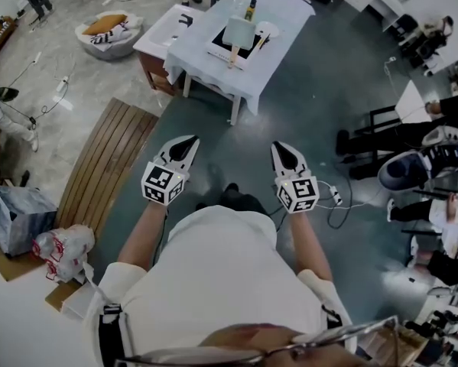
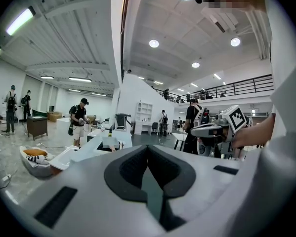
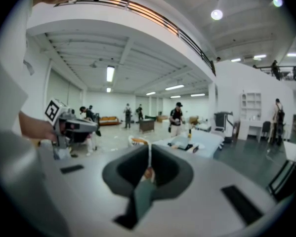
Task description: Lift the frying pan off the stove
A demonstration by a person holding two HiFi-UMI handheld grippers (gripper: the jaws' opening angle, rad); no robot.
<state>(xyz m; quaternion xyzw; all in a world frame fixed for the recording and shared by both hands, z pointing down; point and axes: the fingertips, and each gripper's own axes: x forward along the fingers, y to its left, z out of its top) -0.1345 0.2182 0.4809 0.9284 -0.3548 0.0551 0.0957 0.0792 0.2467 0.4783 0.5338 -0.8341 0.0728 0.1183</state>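
Observation:
The frying pan, pale grey with a wooden handle, sits on a black stove on the white-clothed table far ahead of me. Both grippers hang in the air over the floor, well short of the table. My left gripper and right gripper point toward it, jaws shut on nothing. In the left gripper view the shut left gripper faces the distant pan. The right gripper view shows the shut right gripper with the pan beyond it.
A dark bottle stands behind the stove. A low white side table adjoins the table's left. Wooden planking and plastic bags lie to my left. A cable and power strip and seated people are at the right.

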